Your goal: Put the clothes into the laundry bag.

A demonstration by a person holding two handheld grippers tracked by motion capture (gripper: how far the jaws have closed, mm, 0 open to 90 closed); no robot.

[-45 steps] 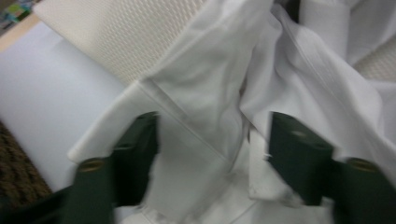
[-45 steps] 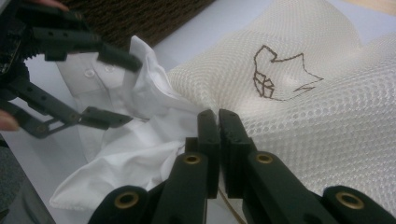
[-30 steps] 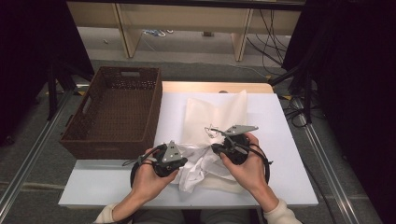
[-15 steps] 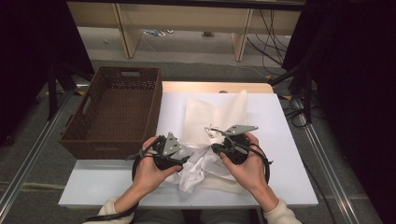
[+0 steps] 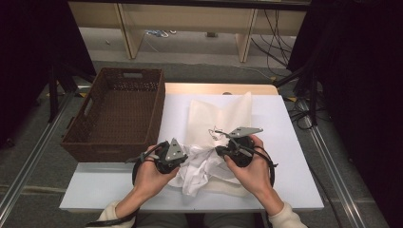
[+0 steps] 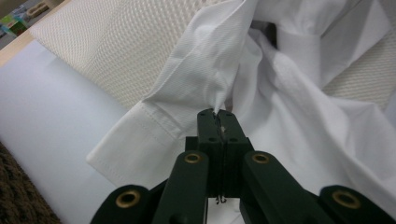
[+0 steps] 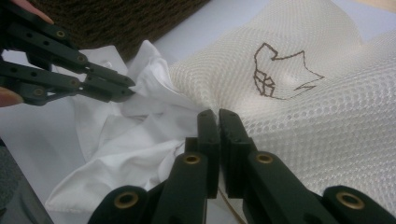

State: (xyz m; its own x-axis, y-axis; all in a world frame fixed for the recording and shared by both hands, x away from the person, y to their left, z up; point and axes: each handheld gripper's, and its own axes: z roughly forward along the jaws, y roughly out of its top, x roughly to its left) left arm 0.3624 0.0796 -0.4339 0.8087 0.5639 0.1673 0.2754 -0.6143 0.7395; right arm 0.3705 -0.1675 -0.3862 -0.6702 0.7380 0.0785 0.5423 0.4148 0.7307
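White table point(image 5: 119, 187), shirt point(image 5: 199, 166) pinched by left tongs point(image 6: 216, 116)

So the left gripper point(image 6: 217, 116) has its jaws pinched tight on a fold of white shirt point(image 6: 210, 70), cuff point(image 6: 140, 140) lying on the counter point(image 6: 51, 102), mesh bag point(image 6: 126, 42) behind.

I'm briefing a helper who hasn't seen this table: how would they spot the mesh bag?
On the white table, right of the brown wicker basket, lies a heap of pale cloth. The mesh bag is its cream, netted part with a dark stitched outline, unlike the smooth white shirt bunched at its near end.
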